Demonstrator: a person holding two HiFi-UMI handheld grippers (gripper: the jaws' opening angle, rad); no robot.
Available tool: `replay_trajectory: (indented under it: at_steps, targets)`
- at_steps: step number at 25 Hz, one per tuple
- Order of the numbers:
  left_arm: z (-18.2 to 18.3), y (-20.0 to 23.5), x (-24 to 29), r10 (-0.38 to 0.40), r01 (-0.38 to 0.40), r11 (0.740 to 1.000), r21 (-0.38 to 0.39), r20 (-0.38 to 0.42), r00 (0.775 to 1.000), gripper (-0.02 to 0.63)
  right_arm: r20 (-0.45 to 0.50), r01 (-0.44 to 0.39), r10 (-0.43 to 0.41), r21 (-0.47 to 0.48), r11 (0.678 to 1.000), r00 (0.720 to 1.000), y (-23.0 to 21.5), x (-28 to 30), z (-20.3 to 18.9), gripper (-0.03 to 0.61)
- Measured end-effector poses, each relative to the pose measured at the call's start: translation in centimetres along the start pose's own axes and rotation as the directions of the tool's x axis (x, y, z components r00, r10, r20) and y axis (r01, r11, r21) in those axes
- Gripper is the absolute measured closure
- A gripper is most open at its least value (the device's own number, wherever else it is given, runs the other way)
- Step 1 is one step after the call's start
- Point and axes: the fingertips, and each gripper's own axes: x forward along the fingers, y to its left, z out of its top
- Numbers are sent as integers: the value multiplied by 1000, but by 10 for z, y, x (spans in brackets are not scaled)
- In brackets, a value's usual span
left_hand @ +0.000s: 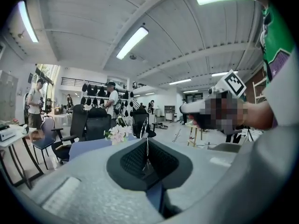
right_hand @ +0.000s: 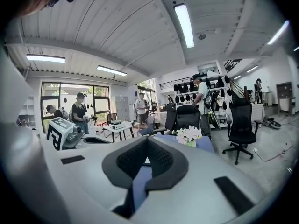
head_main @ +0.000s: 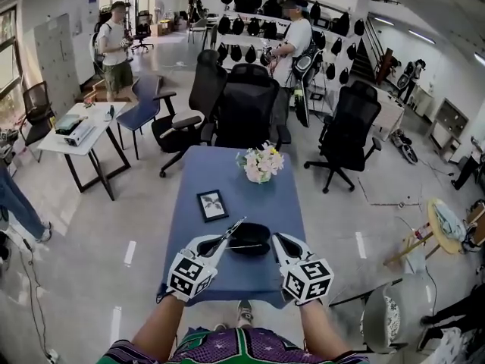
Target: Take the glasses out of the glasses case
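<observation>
Left gripper (head_main: 219,243): jaws pressed together on a thin metal part of the glasses (head_main: 234,230), which slants up and away over the case.
Right gripper (head_main: 278,238): jaws closed with nothing between them, tips just beside the case's right end.
Glasses case (head_main: 250,239): black, lying on the near part of the blue surface (head_main: 227,177), between the two grippers.
Picture frame (head_main: 212,205): small and dark, flat on the surface just beyond the case, to its left.
Flowers (head_main: 260,163): a pale bunch near the far edge.
Office chairs (head_main: 246,105): black, standing past the surface's far end.
</observation>
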Motion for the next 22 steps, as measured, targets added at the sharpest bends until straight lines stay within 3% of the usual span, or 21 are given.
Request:
replay_trajectory:
  at_steps: [13,22]
  targets:
    - [37,-11,-46,22,-22,1000,3,95,995,594,90,-3,5,-13,1000,996,16,-18,33,577]
    - [74,-2,-68,55,-52,998,-17,209,976,594,140,23,-20,-19,1000,990,23,-27,46,577]
